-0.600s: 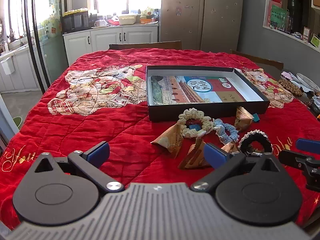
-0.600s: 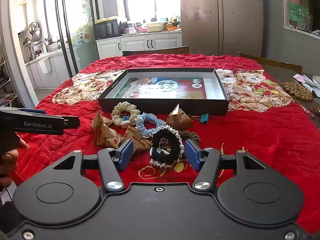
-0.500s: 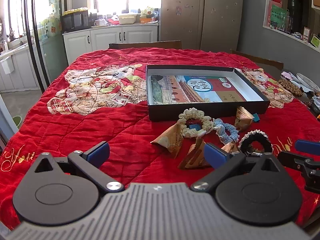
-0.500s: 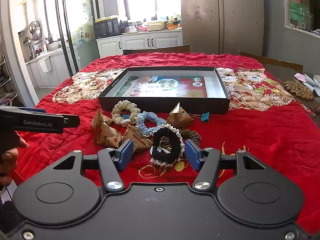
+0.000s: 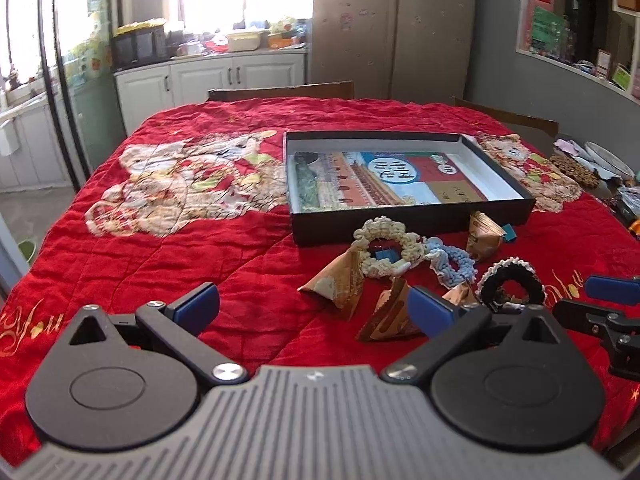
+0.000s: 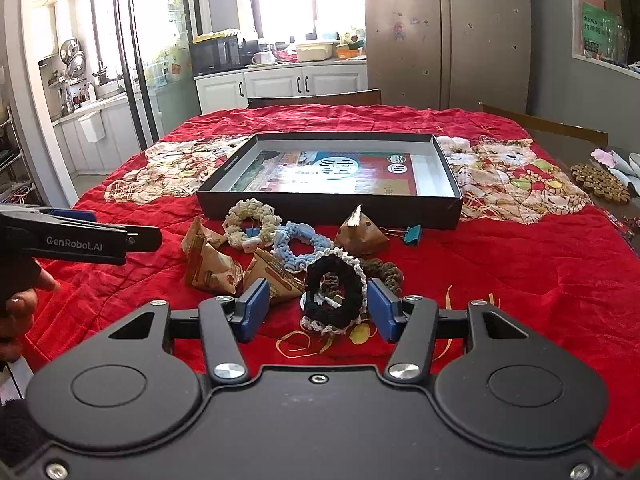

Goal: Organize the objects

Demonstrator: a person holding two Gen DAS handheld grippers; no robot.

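over the last half second almost nothing has shifted: my right tongs [image 6: 316,310] have only crept a touch closer to the black scrunchie [image 6: 335,295], which sits on the table [image 6: 520,280] between their spread pads, not yet touched. my left tongs [image 5: 308,307] hang wide apart and empty over the red cover. the box [image 6: 332,208] beyond the pile holds nothing loose yet, so i judge the sorting has barely begun; closing on the scrunchie looks next.

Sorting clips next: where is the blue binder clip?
In the right wrist view, the blue binder clip lies on the red quilt, right of the brown pyramid packet, before the box.
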